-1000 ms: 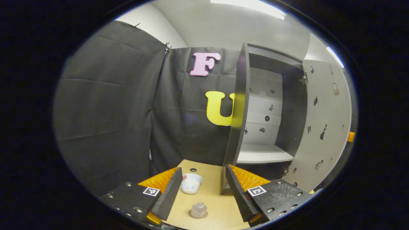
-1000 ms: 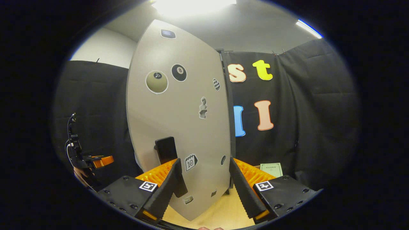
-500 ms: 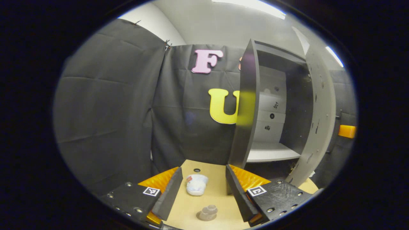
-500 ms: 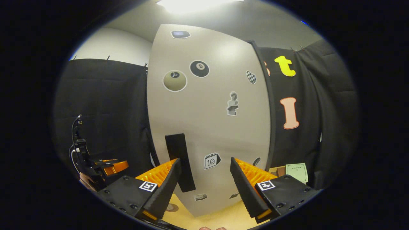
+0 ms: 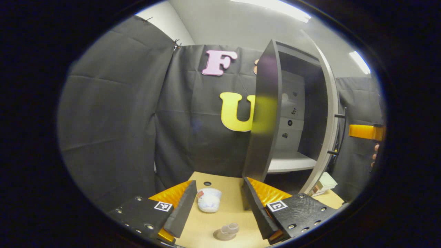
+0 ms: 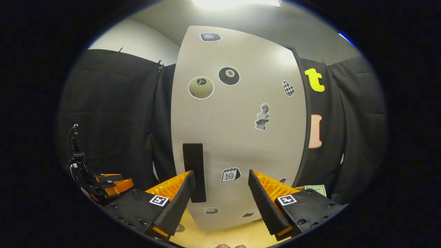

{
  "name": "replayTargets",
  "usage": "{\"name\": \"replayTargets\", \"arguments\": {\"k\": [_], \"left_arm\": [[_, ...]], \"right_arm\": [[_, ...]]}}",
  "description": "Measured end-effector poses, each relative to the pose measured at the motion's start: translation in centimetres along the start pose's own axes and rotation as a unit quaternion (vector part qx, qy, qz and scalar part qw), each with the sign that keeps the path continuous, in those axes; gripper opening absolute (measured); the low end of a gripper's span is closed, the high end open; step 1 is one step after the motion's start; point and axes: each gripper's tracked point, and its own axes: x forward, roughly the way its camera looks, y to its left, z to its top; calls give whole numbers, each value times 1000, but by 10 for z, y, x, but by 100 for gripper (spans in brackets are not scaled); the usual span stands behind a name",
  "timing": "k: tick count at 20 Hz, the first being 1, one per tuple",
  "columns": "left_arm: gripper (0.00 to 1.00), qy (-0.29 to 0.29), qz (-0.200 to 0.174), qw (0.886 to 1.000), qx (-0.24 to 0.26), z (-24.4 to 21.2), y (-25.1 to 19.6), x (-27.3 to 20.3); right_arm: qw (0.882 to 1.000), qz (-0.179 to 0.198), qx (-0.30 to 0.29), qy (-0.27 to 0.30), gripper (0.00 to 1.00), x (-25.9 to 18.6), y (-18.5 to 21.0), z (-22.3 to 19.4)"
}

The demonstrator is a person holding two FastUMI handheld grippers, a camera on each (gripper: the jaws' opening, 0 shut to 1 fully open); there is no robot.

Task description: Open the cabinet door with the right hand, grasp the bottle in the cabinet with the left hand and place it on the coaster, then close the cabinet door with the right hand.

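Step in hand: closing of cabinet door (image 6: 237,131), nearly shut by the look of it; next calls for a last push near handle (image 6: 194,172) at 10 o'clock of right gripper (image 6: 220,203), jaws spread, gripping nothing. Left gripper (image 5: 215,206) held low and level over table (image 5: 227,193), jaws apart and empty; bottle (image 5: 208,199) lying between its fingers, coaster (image 5: 225,232) at 6 o'clock, apart from bottle.

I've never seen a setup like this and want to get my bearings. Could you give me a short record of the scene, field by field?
right claw: open, facing the door front
left claw: open, holding nothing, over the table
cabinet door: ajar, stickers on its front
door handle: dark bar by one finger of the right claw, not gripped
bottle: small, clear, on the coaster
cabinet shelf: bare where visible
white bundle: on the table beyond the bottle
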Motion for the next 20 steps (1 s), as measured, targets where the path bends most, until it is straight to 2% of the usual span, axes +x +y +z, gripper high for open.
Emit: {"name": "replayTargets", "arguments": {"k": [1,2,4,5,6,7,13,20], "left_arm": [[82,-2,-11,1000,-1,1,-8,0],[82,-4,-21,1000,-2,2,-16,-1],[82,-7,-40,999,2,5,-28,4],[82,-1,-45,999,5,2,-32,7],[82,6,-45,999,8,-2,-35,11],[84,9,-48,999,13,-3,-41,15],[82,-27,-63,998,10,26,-82,11],[82,-34,-43,998,21,38,-110,8]], "right_arm": [[1000,-4,1,1,94,0,-3,0],[1000,-10,3,2,98,0,-8,0],[1000,-22,8,2,98,-3,-20,-1],[1000,-29,11,2,98,-5,-26,-2],[999,-34,15,0,94,-7,-34,-2],[999,-40,20,-3,99,-9,-42,-3],[999,-50,19,-4,98,-19,-98,-12],[997,-72,16,-18,98,-23,-158,-11]]}}
